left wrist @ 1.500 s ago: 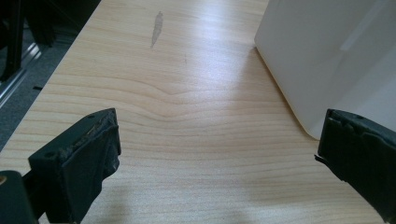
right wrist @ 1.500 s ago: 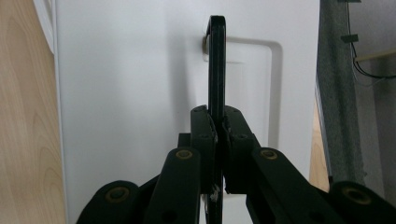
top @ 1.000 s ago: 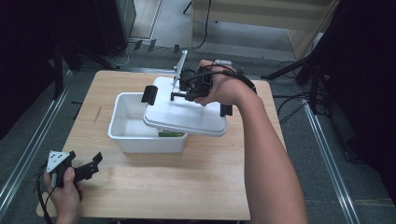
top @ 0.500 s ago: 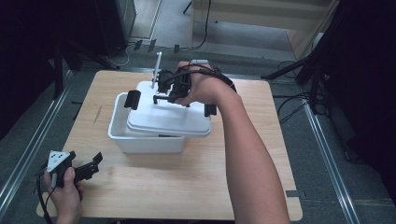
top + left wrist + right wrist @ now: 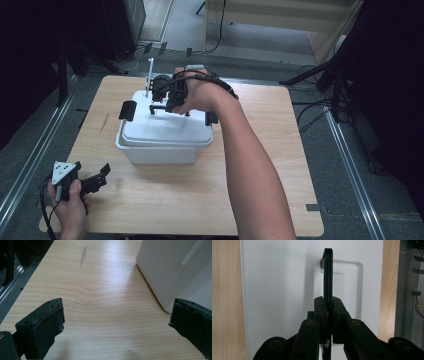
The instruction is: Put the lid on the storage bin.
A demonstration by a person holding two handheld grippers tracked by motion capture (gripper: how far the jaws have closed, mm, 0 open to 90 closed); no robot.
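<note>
Wooden tabletop (image 5: 260,165) carries the white box (image 5: 160,150) left of centre, and the white lid (image 5: 165,127) sits over it, its long axis running left to right with a black latch (image 5: 127,110) at each end. Your right gripper (image 5: 159,102) is pinched tight on the lid's black handle (image 5: 327,275), which stands upright. Lower the lid level, line its edges up with the box rim, and let go only once all corners are seated. Your left gripper (image 5: 97,181) rests near the table's left corner, jaws spread and empty; use it to steady the box if it slides.
</note>
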